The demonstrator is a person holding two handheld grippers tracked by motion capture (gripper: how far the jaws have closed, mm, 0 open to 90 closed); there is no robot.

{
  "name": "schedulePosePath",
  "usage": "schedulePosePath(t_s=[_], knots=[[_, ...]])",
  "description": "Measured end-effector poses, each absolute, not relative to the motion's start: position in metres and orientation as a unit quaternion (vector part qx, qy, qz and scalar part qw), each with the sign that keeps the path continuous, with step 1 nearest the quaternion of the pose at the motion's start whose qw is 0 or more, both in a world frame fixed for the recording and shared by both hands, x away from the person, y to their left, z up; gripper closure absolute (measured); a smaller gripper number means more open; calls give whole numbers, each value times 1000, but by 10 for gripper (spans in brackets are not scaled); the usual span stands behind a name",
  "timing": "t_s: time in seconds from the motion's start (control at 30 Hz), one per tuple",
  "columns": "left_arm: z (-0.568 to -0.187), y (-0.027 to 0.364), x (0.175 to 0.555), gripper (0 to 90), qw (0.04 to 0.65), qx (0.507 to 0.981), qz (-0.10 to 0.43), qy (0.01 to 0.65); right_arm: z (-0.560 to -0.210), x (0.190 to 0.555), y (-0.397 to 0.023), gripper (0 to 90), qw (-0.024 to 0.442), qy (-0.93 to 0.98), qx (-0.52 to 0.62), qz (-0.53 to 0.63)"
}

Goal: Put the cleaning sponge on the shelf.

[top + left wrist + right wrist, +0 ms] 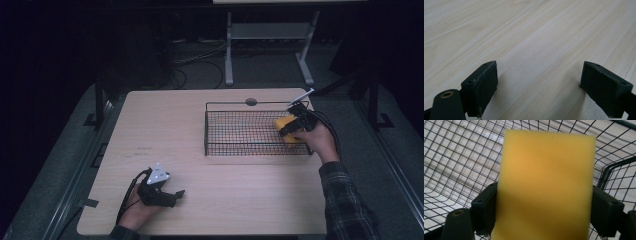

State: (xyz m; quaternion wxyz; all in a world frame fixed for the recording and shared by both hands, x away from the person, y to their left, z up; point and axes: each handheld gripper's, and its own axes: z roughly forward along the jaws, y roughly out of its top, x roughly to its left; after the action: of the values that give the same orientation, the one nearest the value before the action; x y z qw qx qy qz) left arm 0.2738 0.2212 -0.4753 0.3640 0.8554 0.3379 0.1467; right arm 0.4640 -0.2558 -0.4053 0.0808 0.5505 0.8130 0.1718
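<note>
At the near left of the bench [200, 165] the left claw [176, 194] is resting wide open and empty, while the right claw [290, 127] is gripping a yellow sponge [546, 185] inside the right end of the wire basket [235, 148], best lowered level, avoiding the close wires.

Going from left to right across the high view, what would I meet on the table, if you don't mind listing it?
Left tool, open on the bare table → black wire basket → yellow sponge → right tool gripping it, at the basket's right end.
</note>
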Motion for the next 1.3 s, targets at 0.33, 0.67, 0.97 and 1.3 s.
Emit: schedulePosePath(t_s=[0.33, 0.67, 0.97, 1.3], knots=[[-475, 221, 274, 136, 363, 856, 146, 338, -404, 462, -255, 143, 82, 814, 550, 170], [-475, 221, 274, 135, 364, 855, 147, 338, -379, 443, -254, 137, 98, 812, 538, 201], [-475, 221, 274, 135, 362, 856, 147, 338, -362, 410, -252, 132, 115, 818, 515, 230], [-475, 221, 273, 134, 364, 855, 147, 339, -361, 369, -255, 131, 135, 820, 496, 252]])
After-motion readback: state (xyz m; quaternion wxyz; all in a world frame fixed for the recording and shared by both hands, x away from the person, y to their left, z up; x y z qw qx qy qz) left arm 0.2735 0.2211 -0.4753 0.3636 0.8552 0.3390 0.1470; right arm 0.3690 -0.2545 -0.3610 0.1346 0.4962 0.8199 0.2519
